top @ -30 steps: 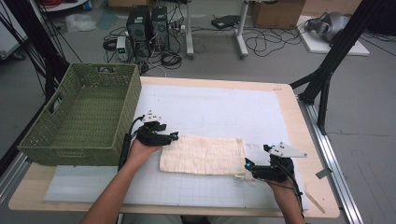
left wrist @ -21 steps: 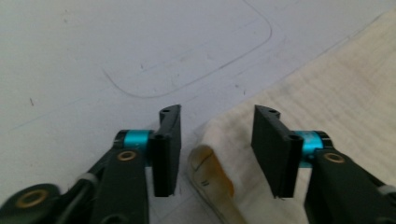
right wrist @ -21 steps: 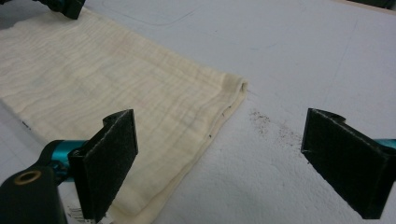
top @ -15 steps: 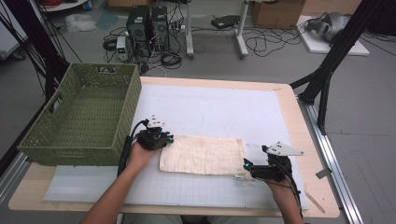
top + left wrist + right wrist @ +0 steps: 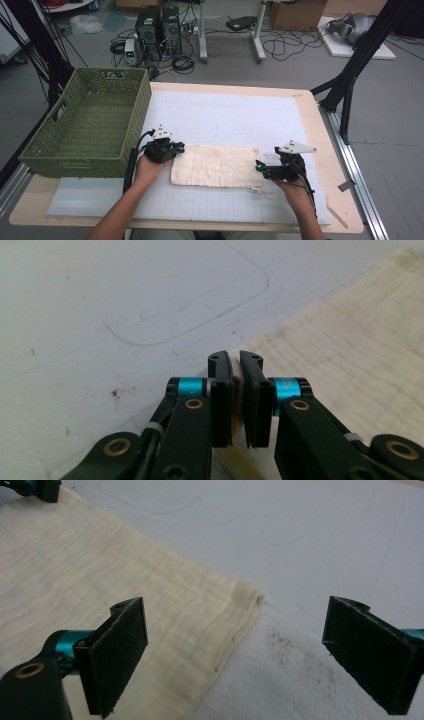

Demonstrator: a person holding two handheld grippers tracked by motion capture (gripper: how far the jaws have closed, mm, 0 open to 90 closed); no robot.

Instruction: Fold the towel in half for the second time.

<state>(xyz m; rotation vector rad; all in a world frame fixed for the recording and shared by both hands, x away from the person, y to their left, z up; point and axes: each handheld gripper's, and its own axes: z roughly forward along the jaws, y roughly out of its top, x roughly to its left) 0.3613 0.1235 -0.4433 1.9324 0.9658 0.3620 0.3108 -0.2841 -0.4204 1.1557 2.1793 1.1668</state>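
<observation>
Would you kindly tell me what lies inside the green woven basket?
The green woven basket looks empty: its woven floor shows bare. The strip of floor just behind the near wall is hidden.

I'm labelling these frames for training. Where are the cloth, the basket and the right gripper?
cloth [image 5: 215, 166], high view, middle of the folded fabric.
basket [image 5: 136, 131], high view, its woven right wall.
right gripper [image 5: 235, 650], right gripper view, midway between its open fingertips, over the cloth's corner.

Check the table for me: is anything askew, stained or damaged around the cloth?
Nothing serious. The cream cloth lies flat and roughly square to the mat. The mat has a faint brownish smudge just off the cloth's corner, and small dark specks near the left gripper. The green basket sits upright.
</observation>
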